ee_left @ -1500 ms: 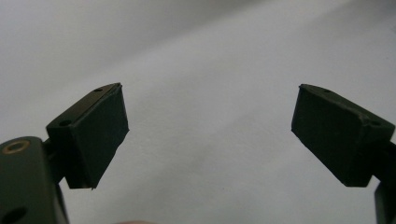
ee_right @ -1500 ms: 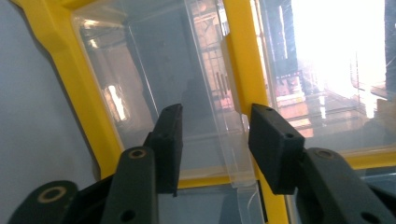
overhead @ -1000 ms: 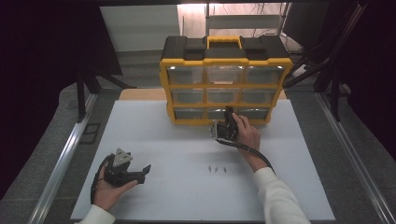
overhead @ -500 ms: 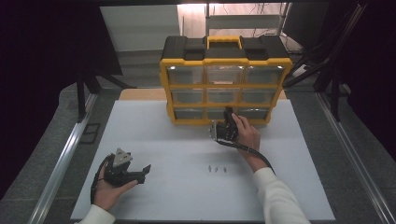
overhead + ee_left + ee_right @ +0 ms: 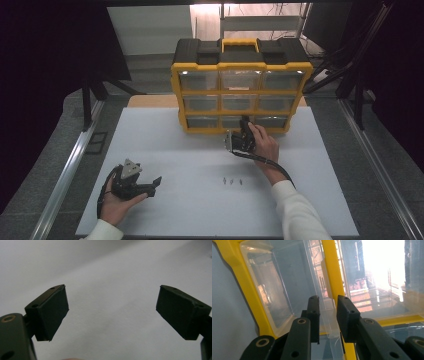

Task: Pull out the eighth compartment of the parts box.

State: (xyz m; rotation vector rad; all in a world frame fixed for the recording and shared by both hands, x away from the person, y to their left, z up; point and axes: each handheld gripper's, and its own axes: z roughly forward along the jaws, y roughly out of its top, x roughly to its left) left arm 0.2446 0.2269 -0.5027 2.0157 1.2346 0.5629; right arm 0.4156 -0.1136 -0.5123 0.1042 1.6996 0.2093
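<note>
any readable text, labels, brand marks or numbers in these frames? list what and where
None readable.
Yellow and black organizer case: no brand mark or label can be made out in the high view.
Clear drawers: only glare and reflections, no print.
Left gripper and right gripper: plain black jaws with screw holes, no markings.
Small parts on the white mat: too small to tell.

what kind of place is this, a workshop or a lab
Probably a lab recording bench: a white table board framed by metal rails, a yellow and black plastic drawer organiser with clear drawers, and three small screws laid out.
</note>
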